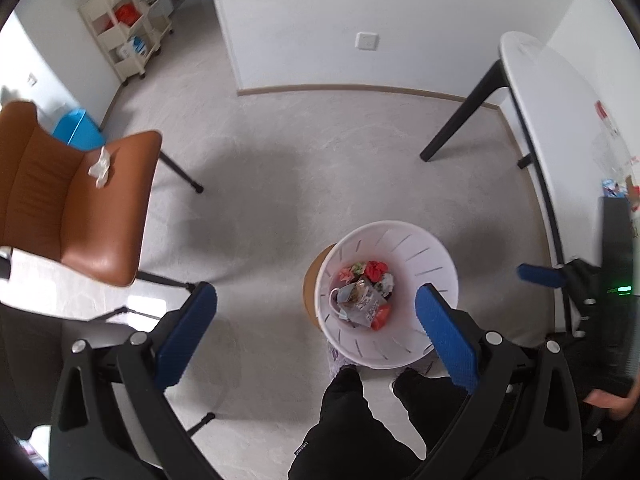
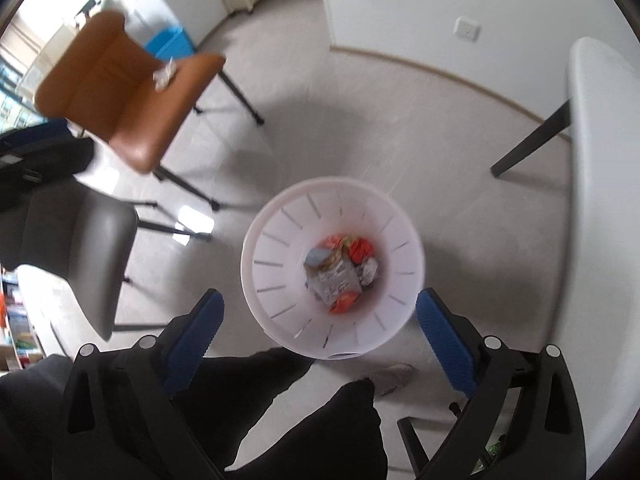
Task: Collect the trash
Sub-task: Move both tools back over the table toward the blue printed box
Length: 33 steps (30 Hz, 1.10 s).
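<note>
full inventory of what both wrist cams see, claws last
waste bin: 1, white, slotted, on floor
trash: several, red, orange, grey, in the bin
brown chair: 1, left of bin
crumpled tissue: 1, white, on brown chair seat
grey chair: 1, near left
table: 1, white, black legs, right
shelf cart: 1, cream, far
blue box: 1, behind brown chair
legs: 2, black trousers
left claw: open, empty
right claw: open, empty

Between the wide-apart fingers (image 2: pixel 444 344) of the right gripper (image 2: pixel 316 332) the white bin (image 2: pixel 276 248) stood open-mouthed, nothing blocking the drop. Left of those fingers stood a grey chair (image 2: pixel 80 248) and a brown chair (image 2: pixel 132 92); right of them, the table edge (image 2: pixel 592 160). Bare floor (image 2: pixel 360 132) lay ahead.
</note>
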Each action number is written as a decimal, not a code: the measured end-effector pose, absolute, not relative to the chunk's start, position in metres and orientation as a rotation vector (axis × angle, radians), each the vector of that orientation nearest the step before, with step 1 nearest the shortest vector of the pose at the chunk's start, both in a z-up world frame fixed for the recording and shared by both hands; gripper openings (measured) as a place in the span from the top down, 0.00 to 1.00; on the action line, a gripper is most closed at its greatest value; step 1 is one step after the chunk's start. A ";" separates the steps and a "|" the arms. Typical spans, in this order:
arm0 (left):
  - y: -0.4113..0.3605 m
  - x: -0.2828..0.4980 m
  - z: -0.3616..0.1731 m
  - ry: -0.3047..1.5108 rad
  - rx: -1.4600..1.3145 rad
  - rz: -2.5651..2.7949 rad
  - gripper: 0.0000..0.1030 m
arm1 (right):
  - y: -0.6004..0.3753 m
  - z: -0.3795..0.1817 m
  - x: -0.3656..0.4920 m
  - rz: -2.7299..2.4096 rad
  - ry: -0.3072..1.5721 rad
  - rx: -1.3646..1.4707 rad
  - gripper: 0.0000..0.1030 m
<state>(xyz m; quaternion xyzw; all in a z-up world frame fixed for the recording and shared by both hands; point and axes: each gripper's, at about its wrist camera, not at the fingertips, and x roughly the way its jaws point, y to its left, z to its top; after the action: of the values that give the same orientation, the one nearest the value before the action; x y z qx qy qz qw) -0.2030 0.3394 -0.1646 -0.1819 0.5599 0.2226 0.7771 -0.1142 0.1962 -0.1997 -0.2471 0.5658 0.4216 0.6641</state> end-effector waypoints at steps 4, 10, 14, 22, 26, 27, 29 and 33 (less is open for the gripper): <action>0.324 -0.186 -0.151 1.182 -0.332 0.411 0.08 | 0.168 -0.157 -0.108 0.881 1.204 -0.475 0.03; 0.293 -0.154 -0.140 1.165 -0.220 0.290 0.08 | 0.119 -0.134 -0.093 0.734 1.208 -0.349 0.03; 0.267 -0.137 -0.136 1.163 -0.165 0.210 0.08 | 0.086 -0.135 -0.088 0.648 1.216 -0.292 0.03; 0.199 -0.103 -0.131 1.169 -0.064 0.042 0.08 | 0.009 -0.132 -0.077 0.505 1.224 -0.163 0.03; 0.164 -0.084 -0.126 1.159 -0.020 -0.035 0.08 | -0.036 -0.128 -0.067 0.456 1.223 -0.124 0.03; 0.154 -0.079 -0.125 1.157 -0.012 -0.058 0.08 | -0.043 -0.127 -0.066 0.450 1.222 -0.120 0.03; 0.128 -0.063 -0.123 1.157 -0.003 -0.122 0.08 | -0.063 -0.123 -0.060 0.436 1.217 -0.112 0.03; 0.080 -0.030 -0.124 1.165 0.049 -0.217 0.08 | -0.112 -0.114 -0.047 0.407 1.203 -0.087 0.03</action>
<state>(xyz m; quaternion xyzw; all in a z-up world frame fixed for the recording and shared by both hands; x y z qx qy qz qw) -0.0298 0.0800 -0.1240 0.0233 0.5492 -0.1022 0.8291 -0.0473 -0.1122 -0.1137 -0.0406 0.5615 0.1901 0.8043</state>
